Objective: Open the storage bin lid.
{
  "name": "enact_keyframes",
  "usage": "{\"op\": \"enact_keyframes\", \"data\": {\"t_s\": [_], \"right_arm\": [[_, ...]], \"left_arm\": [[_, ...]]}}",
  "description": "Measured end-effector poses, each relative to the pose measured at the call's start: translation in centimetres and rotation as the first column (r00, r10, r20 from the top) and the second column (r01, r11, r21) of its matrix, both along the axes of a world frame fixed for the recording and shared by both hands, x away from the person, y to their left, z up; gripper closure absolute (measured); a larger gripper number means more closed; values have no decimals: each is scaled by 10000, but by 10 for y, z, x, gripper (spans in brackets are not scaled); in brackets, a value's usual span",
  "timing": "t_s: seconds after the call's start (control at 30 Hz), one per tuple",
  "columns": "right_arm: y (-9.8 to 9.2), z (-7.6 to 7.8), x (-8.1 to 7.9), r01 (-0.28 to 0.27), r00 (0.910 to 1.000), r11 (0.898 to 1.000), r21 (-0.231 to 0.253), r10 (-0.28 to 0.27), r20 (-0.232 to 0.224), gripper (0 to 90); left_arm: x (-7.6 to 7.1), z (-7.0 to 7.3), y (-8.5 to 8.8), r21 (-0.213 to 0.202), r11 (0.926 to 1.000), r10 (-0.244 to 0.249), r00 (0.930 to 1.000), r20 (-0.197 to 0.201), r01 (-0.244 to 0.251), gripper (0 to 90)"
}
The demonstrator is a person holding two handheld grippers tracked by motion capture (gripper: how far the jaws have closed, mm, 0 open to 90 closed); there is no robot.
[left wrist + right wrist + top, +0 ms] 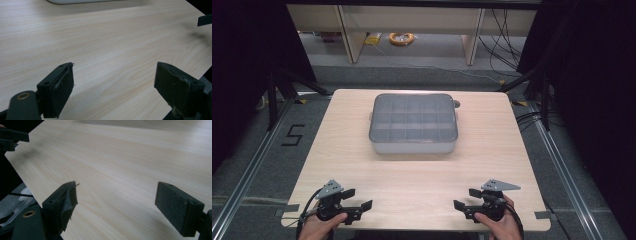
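Nearest to me, at the table's front edge, the left gripper lay low over the pale wood-grain tabletop in the person's left hand; its two black padded jaws stood wide apart with bare wood between them, holding nothing. In the left gripper view, the same left gripper showed both pads clear of the surface's far side, with a jaw tip of the other gripper at the upper right edge. At the front right corner, the right gripper, carried by the right hand, pointed inward toward its partner; I saw its jaws likewise spread wide and empty. The right gripper view confirmed this for the right gripper. The two grippers were well apart. Farther off, near the table's far-centre, sat the grey translucent plastic compartment box with a closed lid, well apart from both grippers and untouched. Beyond it lay grey floor and a coiled yellow cable.
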State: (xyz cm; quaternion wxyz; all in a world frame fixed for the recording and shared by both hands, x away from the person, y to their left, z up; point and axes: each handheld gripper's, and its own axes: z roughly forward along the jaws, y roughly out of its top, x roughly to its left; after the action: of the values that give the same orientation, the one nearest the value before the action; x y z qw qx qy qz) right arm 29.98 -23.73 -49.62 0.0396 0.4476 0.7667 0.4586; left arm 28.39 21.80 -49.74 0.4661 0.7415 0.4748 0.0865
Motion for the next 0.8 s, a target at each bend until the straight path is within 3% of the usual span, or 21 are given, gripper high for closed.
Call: {"op": "enact_keyframes", "data": {"t_s": [0.03, 0.13, 0.17, 0.2, 0.3, 0.37, 0.4, 0.47, 0.5, 0.8], "right_arm": [[0, 0, 0, 37, 9999, 9999, 140, -35, -155, 183], [-2, 2, 1, 119, 9999, 9999, 30, -119, -4, 181], [0, 3, -2, 311, 9991, 9988, 379, -300, -289, 180], [0, 3, -1, 247, 9992, 9989, 392, -234, -331, 178], [-1, 3, -1, 277, 9992, 9989, 390, -266, -304, 174], [-3, 3, 0, 231, 9997, 9996, 148, -231, 13, 166], [-2, 3, 0, 294, 9995, 9988, 385, -288, -147, 166], [-2, 3, 0, 298, 9995, 9989, 359, -293, -131, 170], [-4, 3, 1, 201, 9995, 9998, 87, -203, 226, 171], [-4, 4, 1, 381, 9993, 9978, 548, -378, -62, 187]], "left_arm": [[0, 0, 0, 2, 10000, -28, 10000, -23, 28, 154], [0, 0, 0, -45, 10000, -6, 10000, -29, 5, 153], [0, 0, 0, -50, 10000, -1, 10000, -21, 1, 154], [0, 0, 0, -45, 10000, -3, 10000, -6, 3, 154], [1, 0, 0, -99, 10000, 1, 10000, 41, -1, 154], [1, 0, 0, -138, 9999, 11, 10000, 23, -11, 154], [1, 0, 0, -94, 10000, -1, 10000, -21, 1, 154], [1, -1, 0, -118, 9999, 15, 10000, 10, -15, 154], [1, 0, 1, -31, 10000, -32, 10000, -37, 32, 154], [3, 0, 1, -144, 9999, 67, 9999, -80, -68, 154]]}}
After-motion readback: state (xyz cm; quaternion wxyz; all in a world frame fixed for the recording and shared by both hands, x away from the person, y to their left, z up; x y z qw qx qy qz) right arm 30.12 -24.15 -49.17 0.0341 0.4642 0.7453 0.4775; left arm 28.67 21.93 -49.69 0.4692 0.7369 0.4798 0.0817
